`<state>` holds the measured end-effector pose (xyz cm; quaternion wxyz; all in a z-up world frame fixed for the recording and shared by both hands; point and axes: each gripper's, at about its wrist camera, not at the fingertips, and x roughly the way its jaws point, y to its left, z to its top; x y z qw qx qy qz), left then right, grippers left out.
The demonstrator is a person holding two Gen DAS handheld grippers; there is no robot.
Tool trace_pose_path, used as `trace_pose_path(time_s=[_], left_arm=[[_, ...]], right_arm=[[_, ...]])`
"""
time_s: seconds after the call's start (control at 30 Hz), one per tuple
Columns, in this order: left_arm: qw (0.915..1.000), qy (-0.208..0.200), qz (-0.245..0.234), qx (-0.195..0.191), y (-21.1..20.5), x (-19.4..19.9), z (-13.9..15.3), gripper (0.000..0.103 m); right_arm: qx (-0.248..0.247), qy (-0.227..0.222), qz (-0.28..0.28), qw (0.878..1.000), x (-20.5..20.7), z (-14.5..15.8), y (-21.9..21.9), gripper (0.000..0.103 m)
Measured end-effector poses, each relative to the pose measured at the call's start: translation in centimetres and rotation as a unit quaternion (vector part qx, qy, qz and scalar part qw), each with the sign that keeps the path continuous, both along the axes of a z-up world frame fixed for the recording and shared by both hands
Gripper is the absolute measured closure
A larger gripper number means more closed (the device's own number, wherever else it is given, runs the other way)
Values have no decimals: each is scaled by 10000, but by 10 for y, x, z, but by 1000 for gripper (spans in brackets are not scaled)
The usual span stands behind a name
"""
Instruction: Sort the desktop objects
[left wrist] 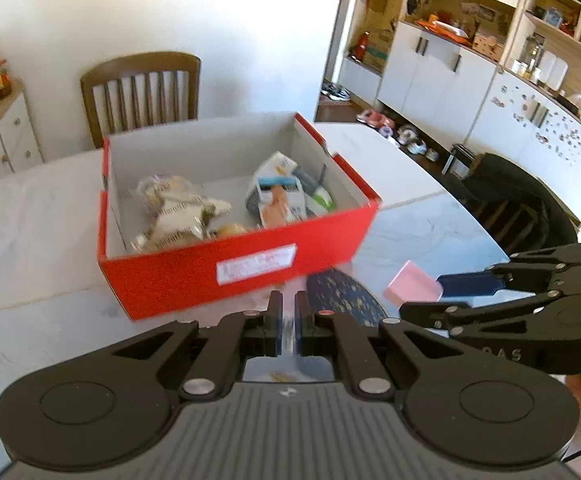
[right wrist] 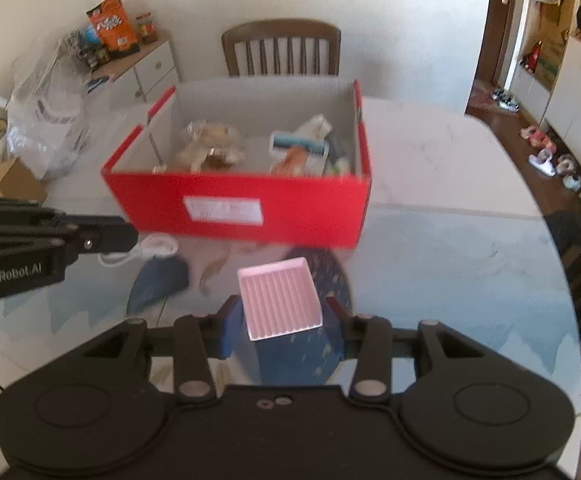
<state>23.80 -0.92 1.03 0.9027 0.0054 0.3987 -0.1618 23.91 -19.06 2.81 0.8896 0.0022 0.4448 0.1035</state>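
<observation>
- The right gripper grips a small pink ribbed plastic block between its blue pads; the block sits tilted in the jaws, above the table and short of the box.
- From the left wrist view, the same pink block shows at the tip of the right gripper, off to the right of the box's front corner.
- The left gripper is clenched, its two fingers nearly together; a thin pale strip shows between them, but I cannot tell what it is.
- From the right wrist view, a white cord or loop hangs at the tip of the left gripper.
- The open red cardboard shoebox with a white label stands on the pale marble-look table, already holding crinkly snack packets on its left and small cartons and sachets on its right.
- A dark blue speckled cloth lies on the table just in front of the box.
- A brown wooden slat-back chair stands behind the table.
</observation>
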Motion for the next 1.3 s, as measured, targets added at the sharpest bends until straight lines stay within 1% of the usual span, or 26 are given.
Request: trace_pose_path(time_s=[0.13, 0.3, 0.37, 0.43, 0.5, 0.53, 0.57, 0.63, 0.73, 0.87, 0.9, 0.97, 1.0, 1.03, 1.17, 1.3], left_arm=[[9998, -185, 102, 64, 2, 13, 14, 98], [9987, -476, 178, 25, 8, 32, 34, 98], [9984, -532, 204, 8, 13, 42, 40, 98], [9982, -536, 280, 14, 18, 54, 44, 99], [9991, -412, 70, -109, 21, 62, 47, 98], [9992, -390, 26, -121, 22, 62, 46, 98], [9993, -380, -47, -48, 21, 61, 43, 98], [9993, -299, -234, -3, 17, 55, 32, 98], [9990, 18, -453, -54, 13, 46, 9, 98], [9984, 215, -522, 33, 10, 33, -21, 96], [9980, 270, -565, 58, 9, 31, -29, 92], [9963, 412, -747, 50, 7, 27, -43, 73], [9955, 461, -825, 105, 5, 23, -51, 45], [9949, 472, -880, 135, 3, 21, -57, 23], [9921, 524, -1129, 182, 0, 9, -80, 22], [9897, 548, -1292, 287, -2, 6, -103, 13]], right_arm=[[28, -229, -45, 9997, 20, 19, 0, 60], [62, -517, 3, 9986, 42, 36, 1, 60], [40, -603, 25, 9982, 53, 40, 3, 60], [20, -653, -4, 9979, 62, 44, 3, 60], [84, -695, -19, 9975, 68, 47, 2, 60], [66, -726, -19, 9973, 70, 48, 2, 60], [30, -749, -15, 9972, 71, 48, 2, 60], [43, -709, 24, 9975, 71, 45, 1, 60], [34, -597, 53, 9982, 68, 37, 0, 60], [-12, -511, 89, 9987, 61, 29, -1, 60], [-38, -512, 102, 9986, 59, 27, -1, 60], [-104, -511, 124, 9986, 53, 22, -3, 60], [-99, -493, 127, 9987, 51, 19, -3, 60], [-90, -465, 115, 9988, 48, 17, -5, 60], [-15, -278, 38, 9996, 35, 1, -13, 60], [12, -94, -64, 9999, 25, -13, -19, 60]])
